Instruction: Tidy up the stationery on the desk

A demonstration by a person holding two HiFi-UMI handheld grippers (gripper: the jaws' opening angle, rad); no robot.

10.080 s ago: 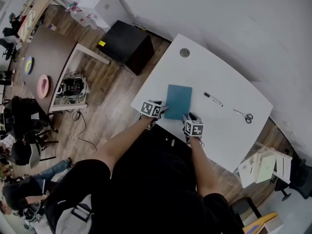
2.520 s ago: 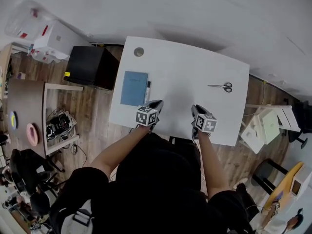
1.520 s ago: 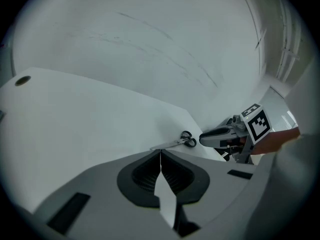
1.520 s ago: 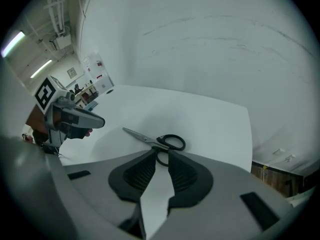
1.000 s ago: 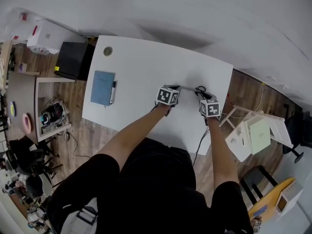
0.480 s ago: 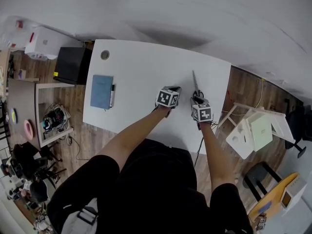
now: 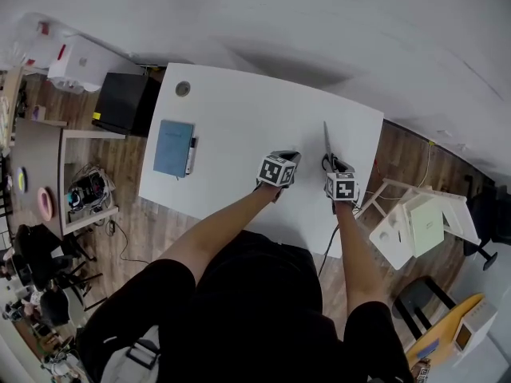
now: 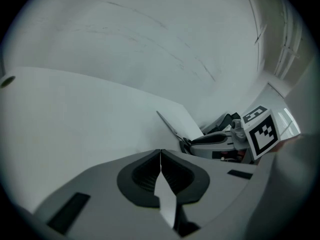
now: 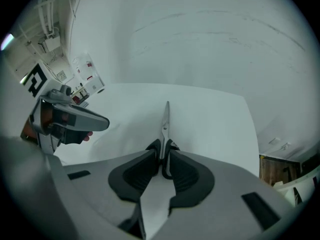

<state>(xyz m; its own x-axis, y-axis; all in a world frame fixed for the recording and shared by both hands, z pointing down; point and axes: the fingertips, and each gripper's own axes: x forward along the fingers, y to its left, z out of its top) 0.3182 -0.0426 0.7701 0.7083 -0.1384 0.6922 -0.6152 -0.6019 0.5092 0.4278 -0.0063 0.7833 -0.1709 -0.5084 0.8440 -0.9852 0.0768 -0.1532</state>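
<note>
The steel-bladed, black-handled scissors [image 9: 164, 118] sat pinched by their handles in the right claw [image 9: 161, 153], the blades sticking straight out past its tips and pointing at the far edge of the white bench [image 7: 239, 126]. In the head view the scissors [image 7: 326, 144] were near the bench's right edge, just ahead of the right claw [image 7: 331, 164]. The left claw [image 8: 160, 152] was pressed together on nothing, close beside the scissors [image 8: 171, 125] on their left, over the middle of the bench [image 8: 75, 114].

A second before, the scissors lay crosswise between the two claws. Earlier still they lay free towards the far right corner while both claws waited at the near edge. The blue rectangular notebook [image 7: 174, 148] and the black marker pen [image 7: 192, 144], formerly spread along the middle, were side by side at the left edge.

Both bare forearms reached forward over the near edge, the right one along the right edge, the left one slanting in towards the left claw [image 7: 287, 157].
</note>
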